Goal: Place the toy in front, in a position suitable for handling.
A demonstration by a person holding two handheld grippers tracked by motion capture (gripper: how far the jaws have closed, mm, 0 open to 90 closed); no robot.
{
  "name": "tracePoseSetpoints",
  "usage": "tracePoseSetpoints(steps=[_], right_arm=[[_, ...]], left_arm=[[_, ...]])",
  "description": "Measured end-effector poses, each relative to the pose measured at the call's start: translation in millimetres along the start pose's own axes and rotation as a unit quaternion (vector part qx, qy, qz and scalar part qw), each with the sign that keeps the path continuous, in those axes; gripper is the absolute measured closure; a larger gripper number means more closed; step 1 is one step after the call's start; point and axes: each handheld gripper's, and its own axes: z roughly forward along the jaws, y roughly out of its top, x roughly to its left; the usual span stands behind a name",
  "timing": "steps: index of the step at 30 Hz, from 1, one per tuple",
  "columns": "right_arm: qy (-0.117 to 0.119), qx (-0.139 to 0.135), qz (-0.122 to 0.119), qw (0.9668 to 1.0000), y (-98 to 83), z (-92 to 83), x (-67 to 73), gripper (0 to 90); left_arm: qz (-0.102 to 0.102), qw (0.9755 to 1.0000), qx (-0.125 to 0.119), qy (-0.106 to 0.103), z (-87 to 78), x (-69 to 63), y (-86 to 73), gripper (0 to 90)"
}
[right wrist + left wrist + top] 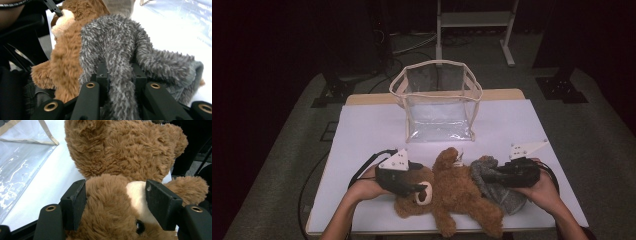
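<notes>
A brown teddy bear point(462, 192) lies on its back along the front of the white table point(372, 130), its head toward the left. My left gripper point(419, 187) is shut on the bear's head point(110, 215), with a pad point(78, 205) pressed into the fur on each side of the cream muzzle. A grey fuzzy garment point(499, 192) lies bunched over the bear's lower body on the right. My right gripper point(497, 175) is shut on a fold of that grey garment point(112, 45), which rises between its closed jaws point(120, 72). The bear point(65, 60) lies just behind the garment.
A clear plastic bag point(437, 100) with beige trim stands open-topped at the back middle of the table; its wall point(17, 170) lies close beside the bear. Bare white tabletop lies left and right of it. Black cables trail off the left edge.
</notes>
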Motion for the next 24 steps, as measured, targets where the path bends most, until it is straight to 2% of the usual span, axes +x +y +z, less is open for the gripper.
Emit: tracePoseSetpoints(steps=[3, 7, 12, 13, 14, 15, 17, 18, 20, 21, 24], right_arm=[[0.002, -0.001, 0.008, 1.0, -8.1, -1.6, 0.2, 73.8], [0.004, 0.023, 0.006, 0.9997, -20.0, -0.5, 7.4, 74.0], [0.006, 0.02, -0.002, 0.9998, -16.0, -5.1, 12.7, 74.1], [0.004, 0.016, -0.006, 0.9998, -11.9, -6.8, 14.0, 74.1], [0.003, 0.013, -0.017, 0.9998, -0.4, -7.8, 16.5, 74.1], [0.003, 0.013, -0.017, 0.9998, -0.4, -7.8, 16.5, 74.1], [0.007, 0.013, -0.039, 0.9991, 21.4, -1.1, 21.9, 74.1], [0.007, 0.013, -0.039, 0.9991, 21.4, -1.1, 21.9, 74.1], [0.008, 0.02, -0.06, 0.9979, 36.2, 8.4, 25.7, 74.1], [0.012, 0.028, -0.076, 0.9966, 50.0, 20.0, 27.8, 74.0], [0.021, 0.033, -0.086, 0.9955, 67.3, 37.4, 26.9, 74.1]], left_arm=[[0.0, 1.0, 0.001, 0.001, -0.2, 1.5, 0.2, 34.1], [-0.002, 1.0, 0.004, -0.002, 0.3, 2.4, 1.1, 34.2], [-0.002, 1.0, 0.004, -0.005, 0.7, 2.3, 0.6, 34.2], [-0.003, 1.0, 0.003, -0.005, 1.0, 2.1, 0.6, 34.2], [-0.002, 1.0, 0.004, -0.006, 1.3, 1.9, 0.8, 34.2], [-0.002, 1.0, 0.004, -0.006, 1.3, 1.9, 0.8, 34.1], [-0.004, 1.0, 0.002, -0.006, 1.8, 1.1, 0.9, 34.2], [-0.002, 1.0, 0.003, -0.006, 1.6, 1.0, 0.8, 34.2], [0.0, 1.0, 0.003, -0.005, 1.6, 0.7, 0.8, 34.2], [0.001, 1.0, 0.003, -0.005, 1.6, 0.6, 0.8, 34.2], [-0.001, 1.0, 0.002, -0.007, 1.8, -0.6, 0.6, 34.2]])
